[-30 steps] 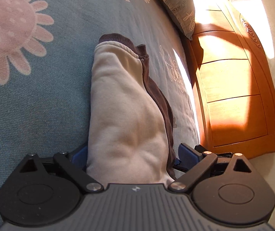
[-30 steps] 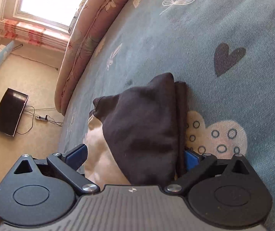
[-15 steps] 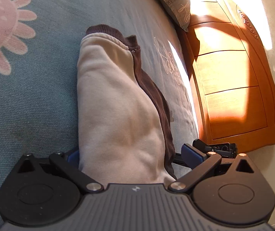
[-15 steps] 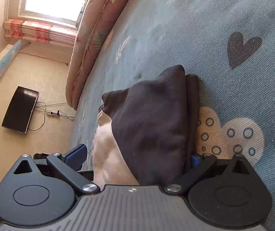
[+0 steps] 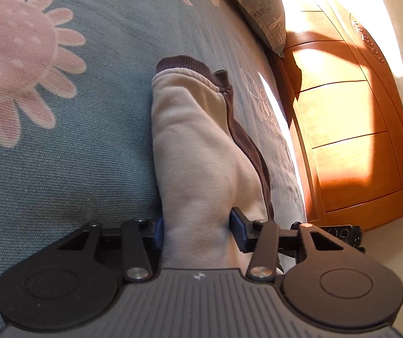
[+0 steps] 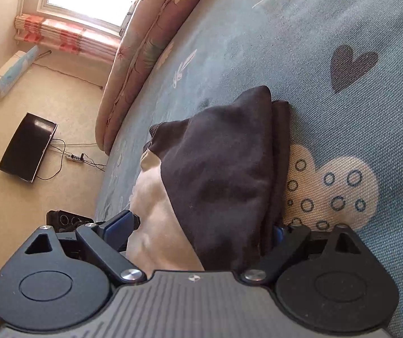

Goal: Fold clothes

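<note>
Now, in my left wrist view, the left gripper (image 5: 198, 232) has just been closing, and its blue pads (image 5: 236, 225) pinch the near end of the cream and brown garment (image 5: 201, 152), where a moment ago they stood wide on either side of it. The garment lies folded in a long strip on the blue patterned bedspread (image 5: 68, 152), running away from me toward the pillow (image 5: 260, 8) and the wooden headboard (image 5: 353, 129). I read that as the grab for the next fold being made on this side

In my right wrist view, the right gripper (image 6: 205, 226) has also just been closing, but less far: its left pad (image 6: 119, 221) is not yet touching the cream lining and the other is mostly hidden behind the dark cloth, so the jaws stand apart around the garment's dark end (image 6: 224, 174) without a sure grip. My guess is both ends need to be held before I lift
</note>
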